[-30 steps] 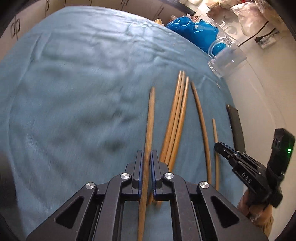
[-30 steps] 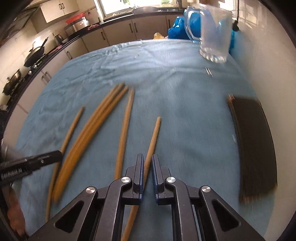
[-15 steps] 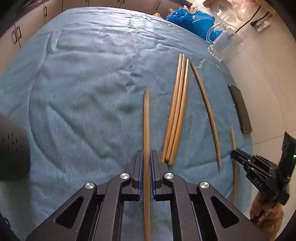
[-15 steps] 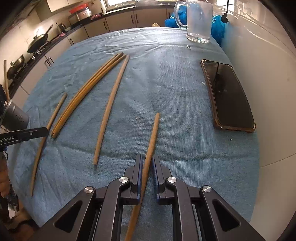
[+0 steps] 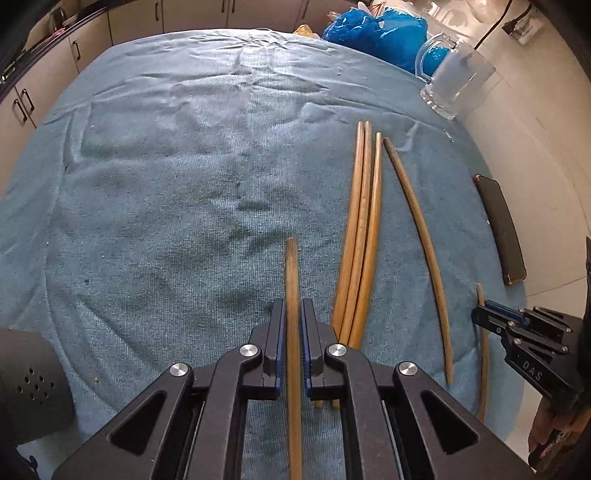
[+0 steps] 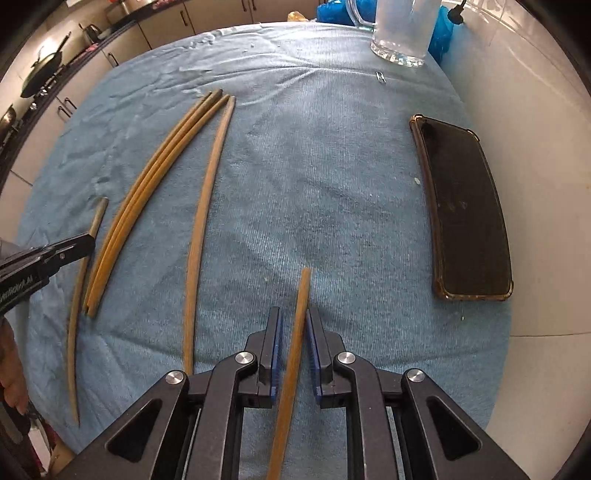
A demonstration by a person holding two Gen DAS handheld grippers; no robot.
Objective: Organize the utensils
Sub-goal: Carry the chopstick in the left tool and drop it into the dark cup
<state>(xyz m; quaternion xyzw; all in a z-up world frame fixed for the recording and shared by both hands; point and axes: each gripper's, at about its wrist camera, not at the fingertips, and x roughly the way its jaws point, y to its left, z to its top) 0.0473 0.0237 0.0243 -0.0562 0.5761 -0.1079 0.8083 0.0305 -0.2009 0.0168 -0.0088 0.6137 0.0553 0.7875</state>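
Observation:
Several wooden chopsticks are on a blue towel [image 5: 166, 192]. My left gripper [image 5: 293, 310] is shut on one chopstick [image 5: 291, 269] that points forward above the towel. To its right lie a bundle of three chopsticks [image 5: 364, 229] and a single darker one [image 5: 421, 236]. My right gripper [image 6: 293, 317] is shut on another chopstick [image 6: 301, 295], lifted over the towel's near edge. In the right wrist view the bundle [image 6: 155, 184] and the single chopstick [image 6: 205, 206] lie to the left. The left gripper [image 6: 55, 253] shows at the far left with its chopstick [image 6: 79, 280].
A black phone [image 6: 465, 210] lies on the towel at the right, also in the left wrist view [image 5: 500, 229]. A glass mug [image 6: 400, 29] stands at the far end by blue plastic bags [image 5: 376, 33]. A dark perforated object [image 5: 26, 384] sits at the left. A white wall runs along the right.
Both grippers have drawn back and up, each carrying its chopstick. The chopsticks on the towel have not moved.

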